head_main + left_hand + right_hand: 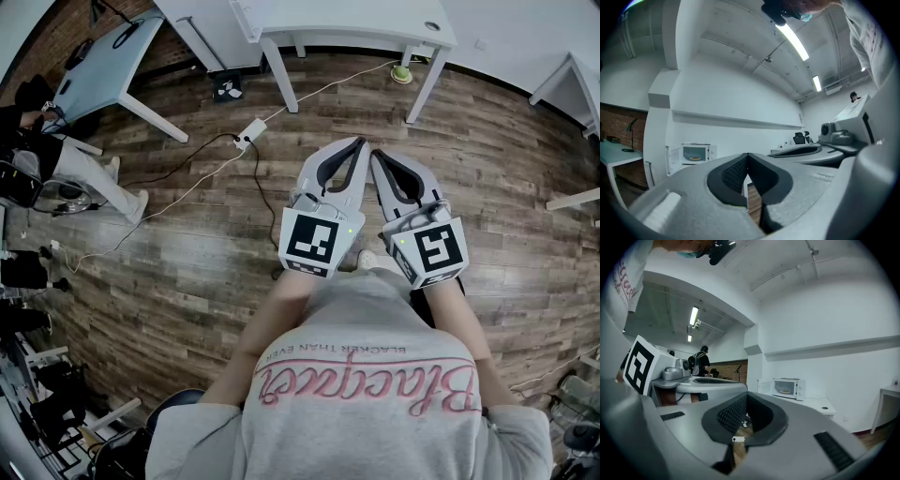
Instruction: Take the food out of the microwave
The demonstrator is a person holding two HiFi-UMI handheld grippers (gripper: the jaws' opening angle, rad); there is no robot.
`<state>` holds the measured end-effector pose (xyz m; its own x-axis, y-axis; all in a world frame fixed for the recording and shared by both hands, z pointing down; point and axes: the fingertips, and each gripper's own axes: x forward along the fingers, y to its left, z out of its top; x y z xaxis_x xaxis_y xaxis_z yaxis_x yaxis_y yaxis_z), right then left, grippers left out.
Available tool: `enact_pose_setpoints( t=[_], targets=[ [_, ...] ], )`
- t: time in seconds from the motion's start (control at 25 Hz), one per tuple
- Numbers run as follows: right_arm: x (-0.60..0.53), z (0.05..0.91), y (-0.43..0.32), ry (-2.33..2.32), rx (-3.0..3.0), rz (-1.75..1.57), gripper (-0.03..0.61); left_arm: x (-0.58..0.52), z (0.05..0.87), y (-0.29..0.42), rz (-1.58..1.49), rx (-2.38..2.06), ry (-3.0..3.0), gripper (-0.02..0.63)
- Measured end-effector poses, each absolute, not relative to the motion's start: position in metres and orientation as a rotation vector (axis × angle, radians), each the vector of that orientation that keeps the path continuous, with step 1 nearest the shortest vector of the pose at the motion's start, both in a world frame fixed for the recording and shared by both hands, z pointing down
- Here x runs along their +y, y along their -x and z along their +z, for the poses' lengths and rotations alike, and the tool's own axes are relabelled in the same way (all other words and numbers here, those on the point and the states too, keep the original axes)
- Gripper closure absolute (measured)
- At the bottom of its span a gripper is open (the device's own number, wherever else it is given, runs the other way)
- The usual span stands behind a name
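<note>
We list: left gripper (pixel 360 142) and right gripper (pixel 375 156), side by side at centre frame above the wood floor (pixel 187 244), each with jaws closed on nothing. The microwave (pixel 788 388), small at middle right of the right gripper view, stands on a white surface (pixel 820 406), its door apparently open and the food (pixel 785 391) inside. We judge the step to be the approach: next we must close the distance and open a gripper.

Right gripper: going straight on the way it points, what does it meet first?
Nothing close: open floor lies ahead of the right gripper. Farther off, probably the table edge near the microwave, which sits slightly right of the line; depth is unclear.
</note>
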<state>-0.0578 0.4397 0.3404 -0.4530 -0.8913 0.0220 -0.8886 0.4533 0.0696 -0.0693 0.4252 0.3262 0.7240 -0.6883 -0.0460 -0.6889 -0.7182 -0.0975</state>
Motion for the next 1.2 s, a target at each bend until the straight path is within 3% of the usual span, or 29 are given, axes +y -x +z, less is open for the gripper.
enact_pose_setpoints(
  t=[1.2],
  targets=[
    [0.397, 0.343, -0.017, -1.452, -2.773, -0.088, 0.569, 0.379, 0.327, 0.006, 0.007, 1.324, 2.713, 0.611]
  ],
)
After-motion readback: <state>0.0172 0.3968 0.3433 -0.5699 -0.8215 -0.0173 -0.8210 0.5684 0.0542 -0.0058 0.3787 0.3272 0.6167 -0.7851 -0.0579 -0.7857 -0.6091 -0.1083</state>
